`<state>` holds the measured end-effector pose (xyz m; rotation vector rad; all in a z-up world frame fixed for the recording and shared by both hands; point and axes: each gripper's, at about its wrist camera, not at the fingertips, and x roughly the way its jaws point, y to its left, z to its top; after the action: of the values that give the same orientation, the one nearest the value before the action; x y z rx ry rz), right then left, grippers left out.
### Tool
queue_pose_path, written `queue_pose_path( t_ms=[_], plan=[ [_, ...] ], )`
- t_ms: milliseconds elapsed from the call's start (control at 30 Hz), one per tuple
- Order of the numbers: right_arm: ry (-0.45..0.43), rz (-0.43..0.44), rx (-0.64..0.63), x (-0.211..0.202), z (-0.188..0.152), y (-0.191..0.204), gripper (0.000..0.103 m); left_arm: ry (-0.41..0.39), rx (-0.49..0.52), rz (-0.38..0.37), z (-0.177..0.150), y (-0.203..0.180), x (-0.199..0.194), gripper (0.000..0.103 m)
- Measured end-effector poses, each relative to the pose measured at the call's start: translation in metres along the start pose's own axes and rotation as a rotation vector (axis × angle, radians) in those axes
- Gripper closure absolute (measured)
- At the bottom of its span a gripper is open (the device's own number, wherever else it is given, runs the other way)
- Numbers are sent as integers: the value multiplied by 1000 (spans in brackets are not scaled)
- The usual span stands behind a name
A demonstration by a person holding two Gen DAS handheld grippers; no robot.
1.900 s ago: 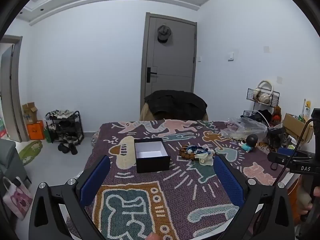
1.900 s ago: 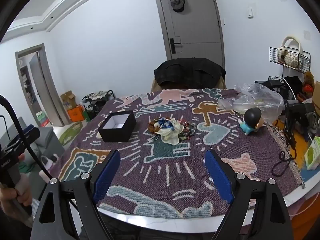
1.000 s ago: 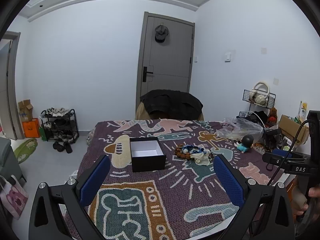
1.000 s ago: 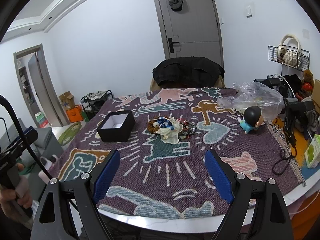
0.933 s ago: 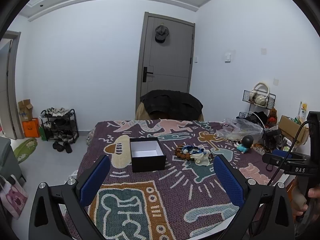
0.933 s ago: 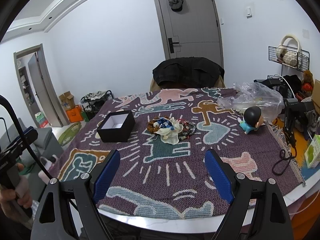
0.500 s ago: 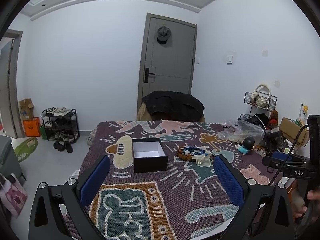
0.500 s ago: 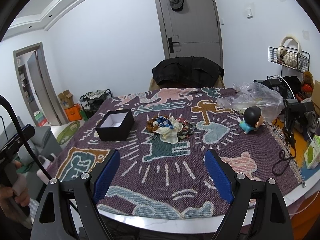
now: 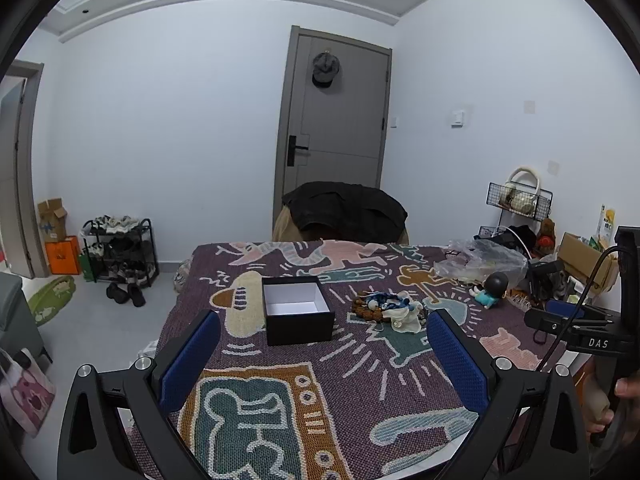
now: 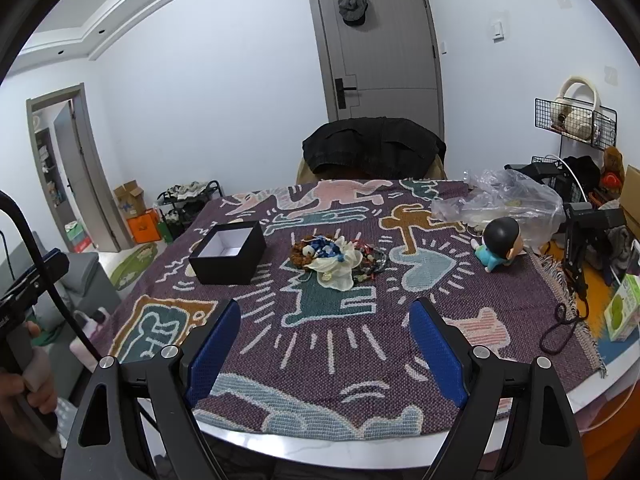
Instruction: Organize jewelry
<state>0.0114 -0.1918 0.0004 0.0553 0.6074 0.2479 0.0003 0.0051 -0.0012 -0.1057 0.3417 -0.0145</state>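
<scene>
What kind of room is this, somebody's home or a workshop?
Most likely a lived-in home. A shoe rack stands by the wall, a cap hangs on the door, and a jacket is draped over a chair behind the blanket-covered table.

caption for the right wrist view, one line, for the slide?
Open right gripper above patterned tablecloth, facing jewelry pile beside empty black box.

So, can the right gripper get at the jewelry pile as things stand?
Probably yes: the right gripper is open and empty, and only bare blanket lies between it and the jewelry pile; the black box sits aside.
</scene>
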Motion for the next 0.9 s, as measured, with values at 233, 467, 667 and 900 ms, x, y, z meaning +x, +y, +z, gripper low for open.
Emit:
queue_pose_path(
  t_ms=[233,467,667,900],
  plan=[
    [1,-1,-1,0,0,0,17,-2,3,-1,-1,-1,-1,0],
    [2,-2,-1,0,0,-1,17,3,4,-15,-2,-3,-1,0],
    [3,-3,1,1,0,-7,17,9,9,-34,-3,-4,1,0],
    [9,2,-4,3,-1,-7,17,18,13,-48,-5,-6,5,0]
  ],
)
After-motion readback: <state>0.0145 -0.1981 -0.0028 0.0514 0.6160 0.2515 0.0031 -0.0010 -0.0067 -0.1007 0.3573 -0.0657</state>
